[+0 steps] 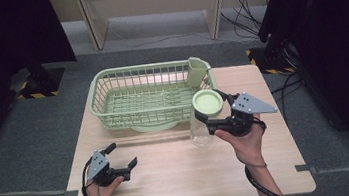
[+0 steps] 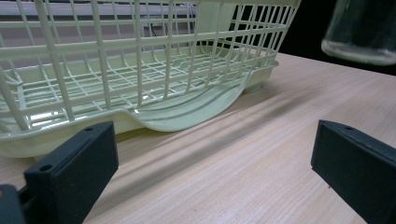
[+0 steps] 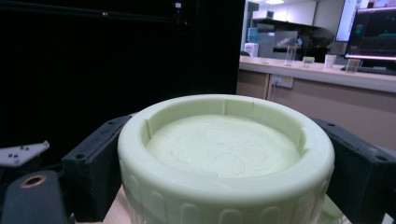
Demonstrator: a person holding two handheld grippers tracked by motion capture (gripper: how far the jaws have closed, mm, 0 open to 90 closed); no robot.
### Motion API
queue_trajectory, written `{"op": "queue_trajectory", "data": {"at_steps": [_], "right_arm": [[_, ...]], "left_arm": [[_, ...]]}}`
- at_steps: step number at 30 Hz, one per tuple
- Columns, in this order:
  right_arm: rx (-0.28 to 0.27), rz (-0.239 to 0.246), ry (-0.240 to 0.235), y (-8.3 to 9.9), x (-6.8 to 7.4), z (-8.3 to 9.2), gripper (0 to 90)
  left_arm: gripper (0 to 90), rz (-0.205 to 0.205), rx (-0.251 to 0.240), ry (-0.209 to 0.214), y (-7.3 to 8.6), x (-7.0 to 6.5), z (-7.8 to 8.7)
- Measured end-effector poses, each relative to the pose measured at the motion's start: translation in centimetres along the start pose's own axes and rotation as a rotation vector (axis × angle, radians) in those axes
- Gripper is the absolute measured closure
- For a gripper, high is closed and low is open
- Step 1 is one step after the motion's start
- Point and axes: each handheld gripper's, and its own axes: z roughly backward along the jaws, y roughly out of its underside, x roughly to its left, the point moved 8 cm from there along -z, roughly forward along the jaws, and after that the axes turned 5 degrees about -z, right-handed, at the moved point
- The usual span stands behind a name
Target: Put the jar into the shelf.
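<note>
Pale green plastic caps the clear jar (image 1: 204, 119), and the right gripper (image 1: 213, 113) is clamped on that lid (image 1: 207, 102), one black jaw pressed against each side of its ribbed rim. From the right gripper view the lid (image 3: 224, 154) sits squarely between the two jaws, its sunken top facing up. The jar hangs just in front of the green dish basket (image 1: 111, 93), beside that basket's near right corner, and the left gripper view catches the jar's glassy base (image 2: 359, 32) clear of the wooden table (image 1: 181, 172), with dark background visible under it; how high it is lifted I cannot tell. A tall green cutlery cup (image 1: 197, 72) stands in the basket's far right corner, just behind the jar. The basket itself rests on the far half of the table, and its curved drip tray lip (image 2: 196, 112) juts out from under its front wall onto the tabletop. The left gripper (image 1: 122, 157) sits well in front of the basket's left part, low over the table, its jaws spread wide with nothing between them, pointing toward the basket wall (image 2: 116, 56). A person's hand (image 1: 246, 144) holds the right gripper from the near side.
</note>
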Motion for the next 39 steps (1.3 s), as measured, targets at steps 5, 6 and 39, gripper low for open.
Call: {"op": "queue_trajectory", "data": {"at_steps": [5, 6, 39], "right_arm": [[-0.023, 0.015, -0.014, -2.3, 0.6, -1.4, 11.7], [-0.023, 0.015, -0.014, -2.3, 0.6, -1.4, 11.7], [-0.069, 0.024, -0.027, -10.2, 1.0, -12.5, 11.8]], "left_arm": [[0.3, 0.003, 0.000, 0.001, 0.0, 0.0, 0.0], [0.3, 0.003, 0.000, 0.001, 0.0, 0.0, 0.0], [0.2, 0.008, 0.001, 0.009, 0.0, 0.0, 0.0]]}}
